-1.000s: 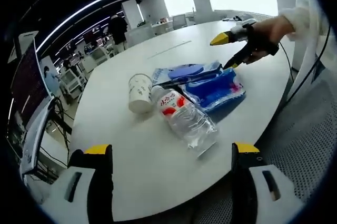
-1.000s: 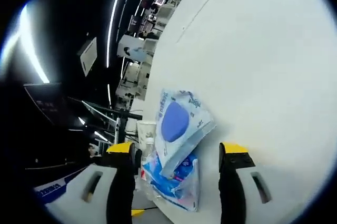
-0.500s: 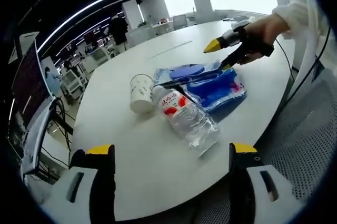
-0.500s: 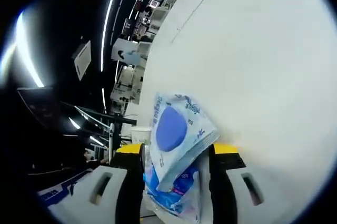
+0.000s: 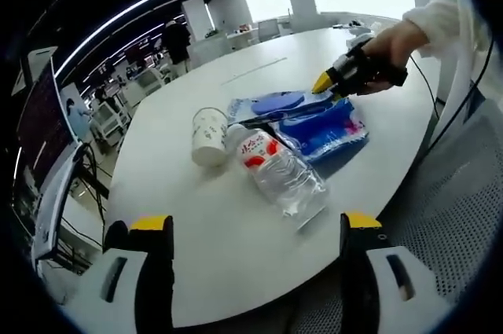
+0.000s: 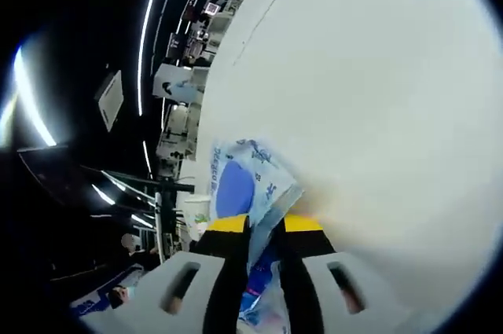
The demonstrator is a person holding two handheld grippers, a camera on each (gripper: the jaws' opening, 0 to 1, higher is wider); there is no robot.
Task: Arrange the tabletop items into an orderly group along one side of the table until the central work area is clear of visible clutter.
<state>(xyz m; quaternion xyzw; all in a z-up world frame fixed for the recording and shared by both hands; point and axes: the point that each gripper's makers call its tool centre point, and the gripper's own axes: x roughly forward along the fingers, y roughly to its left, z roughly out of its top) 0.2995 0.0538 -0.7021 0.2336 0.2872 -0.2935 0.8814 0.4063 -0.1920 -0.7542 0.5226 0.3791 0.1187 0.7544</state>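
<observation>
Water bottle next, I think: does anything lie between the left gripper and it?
Nothing visible: bare table separates the open left gripper from the water bottle; the paper cup stands beside it.

Paper cup upright at left; clear bottle lying beside it; two blue packets overlapping at right, on my white table

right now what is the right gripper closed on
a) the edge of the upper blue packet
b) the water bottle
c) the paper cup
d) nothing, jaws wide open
a: in the right gripper view the right gripper has its yellow-tipped jaws pinched together on the edge of the upper blue packet, while the paper cup and water bottle lie untouched on the table.
</observation>
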